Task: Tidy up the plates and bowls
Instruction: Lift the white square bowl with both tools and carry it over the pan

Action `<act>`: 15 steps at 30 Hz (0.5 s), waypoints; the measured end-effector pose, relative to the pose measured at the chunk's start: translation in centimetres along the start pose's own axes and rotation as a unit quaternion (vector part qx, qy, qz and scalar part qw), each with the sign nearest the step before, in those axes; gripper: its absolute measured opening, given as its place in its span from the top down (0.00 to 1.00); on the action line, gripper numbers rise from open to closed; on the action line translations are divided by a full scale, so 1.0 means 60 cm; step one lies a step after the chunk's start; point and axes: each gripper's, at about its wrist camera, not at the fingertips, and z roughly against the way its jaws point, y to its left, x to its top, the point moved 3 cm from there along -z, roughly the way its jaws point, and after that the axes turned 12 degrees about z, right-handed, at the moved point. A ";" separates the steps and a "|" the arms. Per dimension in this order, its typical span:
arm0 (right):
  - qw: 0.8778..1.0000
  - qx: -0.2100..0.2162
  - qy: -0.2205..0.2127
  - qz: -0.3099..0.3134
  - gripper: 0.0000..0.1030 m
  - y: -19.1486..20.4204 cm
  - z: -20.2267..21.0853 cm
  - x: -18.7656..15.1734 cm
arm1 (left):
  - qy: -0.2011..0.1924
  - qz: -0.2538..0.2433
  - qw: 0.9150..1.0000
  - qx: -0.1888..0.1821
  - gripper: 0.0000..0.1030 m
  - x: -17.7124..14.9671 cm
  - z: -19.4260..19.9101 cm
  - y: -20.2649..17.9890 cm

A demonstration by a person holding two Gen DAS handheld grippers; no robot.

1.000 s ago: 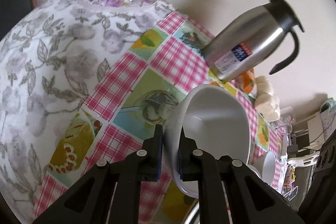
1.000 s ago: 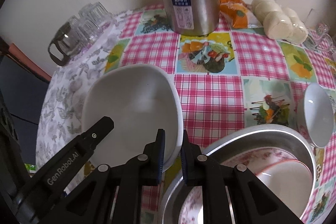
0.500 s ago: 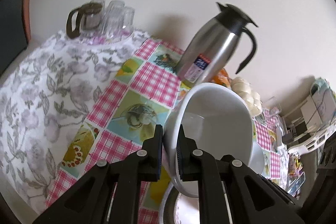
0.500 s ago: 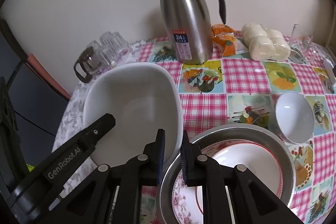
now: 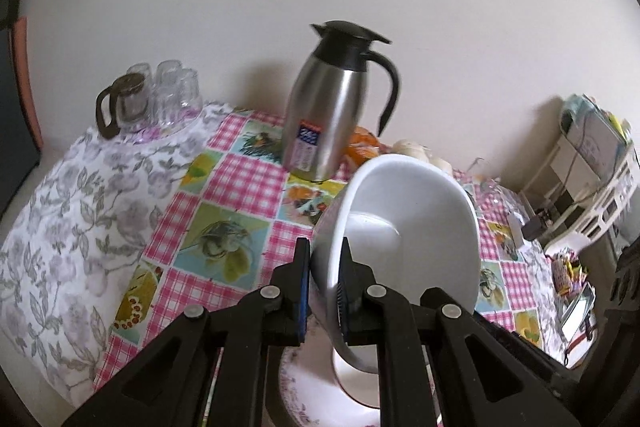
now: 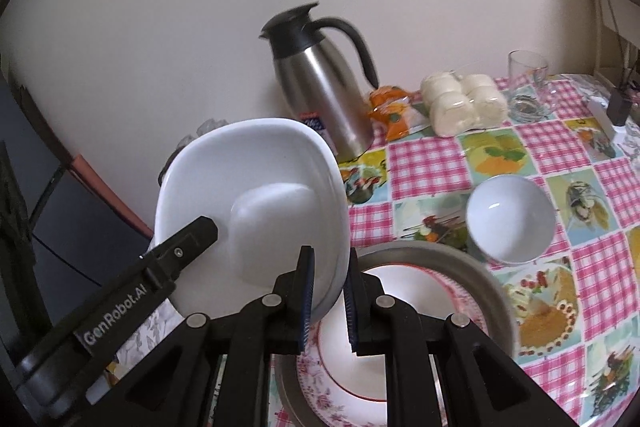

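Observation:
A large white squarish bowl [image 5: 416, 227] is held tilted in the air by both grippers. My left gripper [image 5: 324, 291] is shut on its rim; the bowl also shows in the right wrist view [image 6: 256, 195], where my right gripper [image 6: 328, 291] is shut on its other rim. Below it a metal basin [image 6: 472, 267] holds a floral plate [image 6: 316, 379] with a red-rimmed white plate [image 6: 404, 287] on top. A small white bowl [image 6: 510, 219] sits on the table right of the basin.
A steel thermos jug [image 5: 332, 107] stands at the back by the wall. Upturned glasses and a glass jug [image 5: 152, 95] sit at back left. Wrapped buns [image 6: 464, 103], an orange packet [image 6: 394, 111] and a glass [image 6: 526, 75] lie at back right.
Both grippers have lifted the white bowl off the table and tilted it up, bringing it over the metal basin. The table now looks farther below.

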 end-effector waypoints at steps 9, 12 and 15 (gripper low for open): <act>1.000 -0.010 -0.023 -0.003 0.85 -0.032 0.057 -0.013 | -0.011 -0.033 0.999 -0.018 0.88 -0.017 0.028 -0.056; 1.000 -0.004 -0.024 -0.009 0.85 -0.040 0.068 -0.017 | -0.014 -0.044 0.999 -0.023 0.88 -0.020 0.037 -0.070; 0.999 -0.003 -0.028 -0.014 0.85 -0.049 0.081 -0.020 | -0.011 -0.047 0.998 -0.031 0.88 -0.025 0.040 -0.077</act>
